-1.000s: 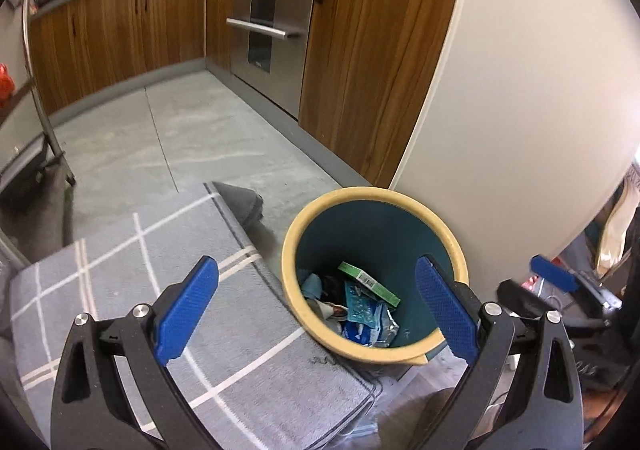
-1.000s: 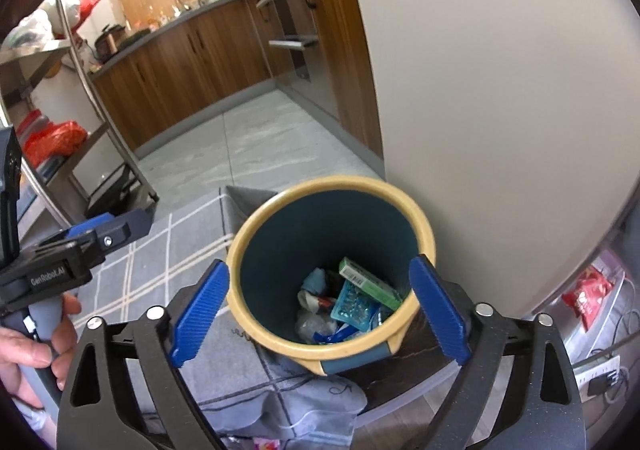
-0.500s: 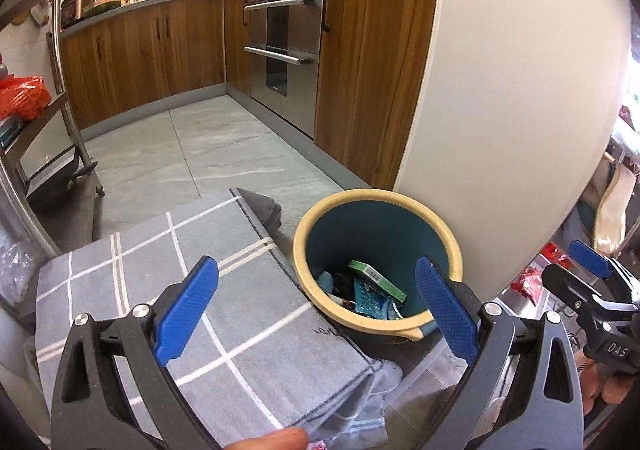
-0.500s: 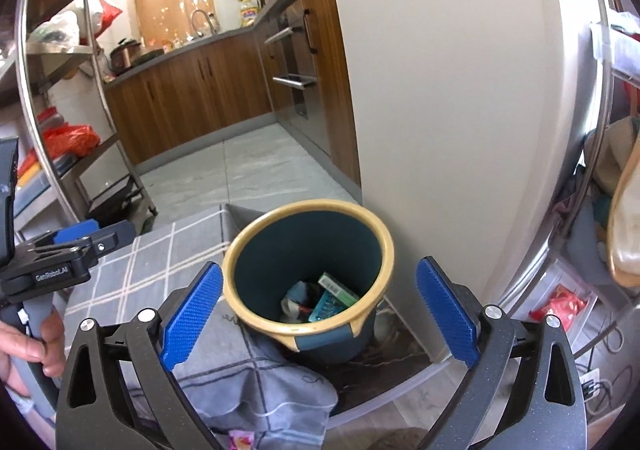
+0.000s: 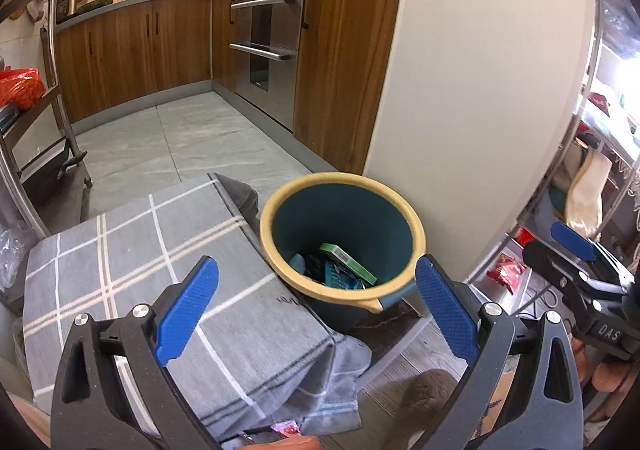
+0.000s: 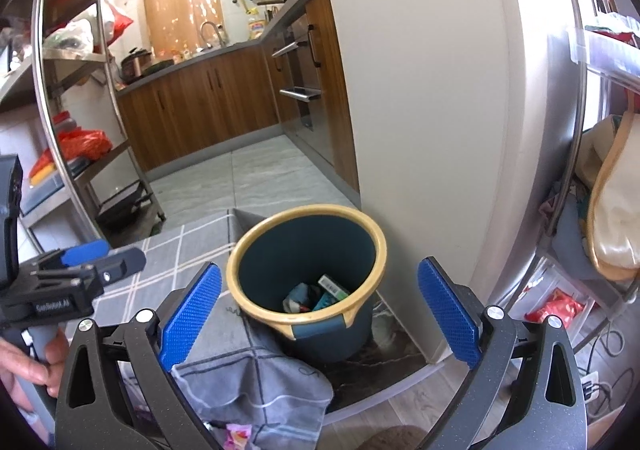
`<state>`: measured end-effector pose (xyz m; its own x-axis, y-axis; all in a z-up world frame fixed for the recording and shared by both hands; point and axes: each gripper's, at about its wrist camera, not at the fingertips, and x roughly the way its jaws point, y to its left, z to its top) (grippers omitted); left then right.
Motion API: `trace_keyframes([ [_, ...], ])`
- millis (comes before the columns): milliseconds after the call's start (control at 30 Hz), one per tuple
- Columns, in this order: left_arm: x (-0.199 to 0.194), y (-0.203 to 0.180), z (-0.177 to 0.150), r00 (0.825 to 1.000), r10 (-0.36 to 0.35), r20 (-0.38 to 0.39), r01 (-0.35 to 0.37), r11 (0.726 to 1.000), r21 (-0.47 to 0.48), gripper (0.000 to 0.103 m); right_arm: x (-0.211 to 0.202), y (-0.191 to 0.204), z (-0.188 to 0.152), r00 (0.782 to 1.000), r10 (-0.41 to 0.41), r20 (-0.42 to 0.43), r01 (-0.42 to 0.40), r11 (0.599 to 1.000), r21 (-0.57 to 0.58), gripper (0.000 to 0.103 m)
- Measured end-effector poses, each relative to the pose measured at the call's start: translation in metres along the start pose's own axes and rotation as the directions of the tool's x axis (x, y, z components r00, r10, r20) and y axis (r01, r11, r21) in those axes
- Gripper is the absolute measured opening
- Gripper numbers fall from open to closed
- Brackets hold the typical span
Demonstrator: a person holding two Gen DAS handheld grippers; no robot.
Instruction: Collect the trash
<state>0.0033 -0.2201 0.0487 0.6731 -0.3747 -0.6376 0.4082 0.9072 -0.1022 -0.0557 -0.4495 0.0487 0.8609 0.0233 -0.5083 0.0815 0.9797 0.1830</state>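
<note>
Closest to us, the left gripper (image 5: 316, 314) is wide open with nothing between its blue pads. The right gripper (image 6: 318, 316) has just been opening too, and now it is as wide as it goes, with nothing in it.

Down by the bottom edge a small pink wrapper (image 6: 238, 432) lies at the folded end of the grey checked mat (image 5: 132, 250). It looks like trash that is not picked up yet. A bit of skin shows at the very bottom of the left view, but I cannot tell what part it is.

Just past the grippers stands the bin (image 6: 240, 270), dark blue with a yellow rim. It sits on the floor beside the mat and close to the white wall (image 5: 480, 89). Inside it are a green box (image 5: 347, 258) and some crumpled wrappers, so some trash is already in.

Farther back are the grey kitchen floor (image 5: 192, 141), the brown cupboards (image 5: 132, 53) and a metal rack (image 6: 80, 61).

What could go wrong? The pink wrapper is thin and flat on soft cloth, so a gripper may pinch the mat as well and drag it. The mat is bunched against the bin, so a tug could tip the bin and spill the trash.
</note>
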Motion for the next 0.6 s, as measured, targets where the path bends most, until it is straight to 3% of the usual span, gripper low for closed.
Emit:
trace_keyframes([
  [600,0.0015,-0.0041,-0.0097,1.0,-0.012,-0.012,0.012,1.0,-0.012,0.097,-0.0018,0.0005,-0.0009,1.0,-0.005,-0.001,0.005,1.0,0.008,0.098],
])
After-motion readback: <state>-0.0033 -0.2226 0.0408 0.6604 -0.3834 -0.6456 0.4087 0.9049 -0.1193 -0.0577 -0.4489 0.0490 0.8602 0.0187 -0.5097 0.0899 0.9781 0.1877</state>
